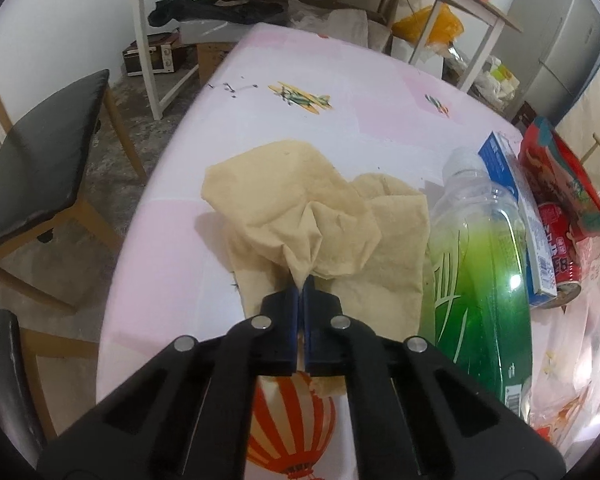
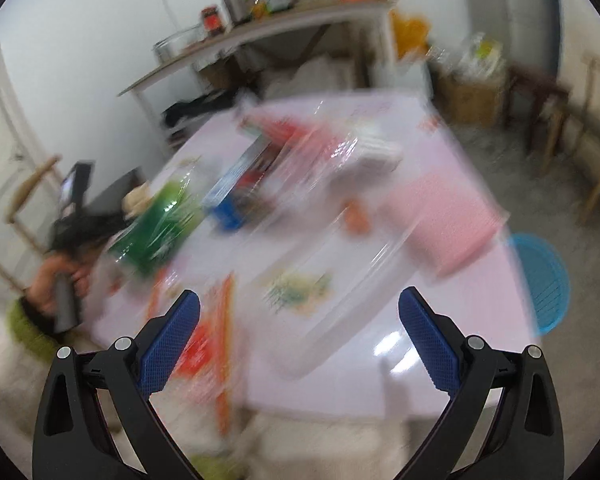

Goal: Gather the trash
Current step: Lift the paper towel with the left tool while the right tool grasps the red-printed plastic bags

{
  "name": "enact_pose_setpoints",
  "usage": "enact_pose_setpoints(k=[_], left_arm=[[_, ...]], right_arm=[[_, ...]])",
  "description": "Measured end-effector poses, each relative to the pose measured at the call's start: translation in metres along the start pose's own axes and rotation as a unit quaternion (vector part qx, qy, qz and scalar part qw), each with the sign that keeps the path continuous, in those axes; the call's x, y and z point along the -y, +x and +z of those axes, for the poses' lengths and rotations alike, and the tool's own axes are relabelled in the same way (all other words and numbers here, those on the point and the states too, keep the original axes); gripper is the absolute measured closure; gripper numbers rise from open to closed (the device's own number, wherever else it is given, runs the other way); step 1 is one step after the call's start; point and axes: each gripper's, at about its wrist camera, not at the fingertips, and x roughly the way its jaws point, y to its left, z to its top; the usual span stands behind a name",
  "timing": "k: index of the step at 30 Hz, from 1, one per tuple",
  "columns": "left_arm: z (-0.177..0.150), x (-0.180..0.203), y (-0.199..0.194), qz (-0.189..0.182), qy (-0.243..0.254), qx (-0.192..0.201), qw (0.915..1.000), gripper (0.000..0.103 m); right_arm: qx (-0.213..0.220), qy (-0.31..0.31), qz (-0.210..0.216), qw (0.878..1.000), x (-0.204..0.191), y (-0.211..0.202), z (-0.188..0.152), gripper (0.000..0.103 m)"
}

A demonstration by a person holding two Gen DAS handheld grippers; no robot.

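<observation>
Left hand-held gripper (image 1: 303, 282): its blue-padded jaws are pressed together on a bunched fold of the crumpled beige paper napkin (image 1: 320, 216), pinching it where the creases gather to a point.

Napkin: it lies near the left edge of the pink, glossy surface (image 1: 300, 60), spread loosely, its right side touching the clear plastic bottle with a green label (image 1: 480, 256).

Other trash: beside the bottle, toward the right edge, sit a blue and white carton (image 1: 520, 208), a red drink can (image 1: 560, 248) and a red printed box (image 1: 560, 184), packed close together.

Right hand-held gripper (image 2: 299, 340): jaws stand wide apart with nothing between them, above the near edge of the surface; this view is heavily blurred, so little else can be made out.

Possible bin: a blue mesh basket (image 2: 544, 280) shows on the floor off the right edge in the right wrist view.

Handling: the napkin looks light, soft and limp, so a pinch at a gathered fold should lift it whole, the loose corners likely trailing. The bottle seems smooth and rounded, and would likely be best gripped across its body.
</observation>
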Motion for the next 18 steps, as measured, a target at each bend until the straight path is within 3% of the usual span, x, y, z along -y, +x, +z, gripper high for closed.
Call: enact_pose_setpoints(k=[6, 9, 16, 18], left_arm=[[-0.004, -0.014, -0.019, 0.005, -0.021, 0.030, 0.9993, 0.103], [-0.006, -0.021, -0.028, 0.003, -0.030, 0.042, 0.9987, 0.103], [-0.012, -0.031, -0.048, 0.008, -0.043, 0.073, 0.9964, 0.103], [-0.015, -0.032, -0.051, 0.005, -0.044, 0.077, 0.9960, 0.103]], right_arm=[[-0.096, 0.069, 0.087, 0.989, 0.007, 0.041, -0.022, 0.018], [-0.101, 0.078, 0.110, 0.986, 0.005, 0.046, -0.019, 0.022], [-0.124, 0.095, 0.120, 0.980, -0.002, 0.060, -0.020, 0.039], [-0.128, 0.103, 0.130, 0.978, -0.002, 0.066, -0.017, 0.047]])
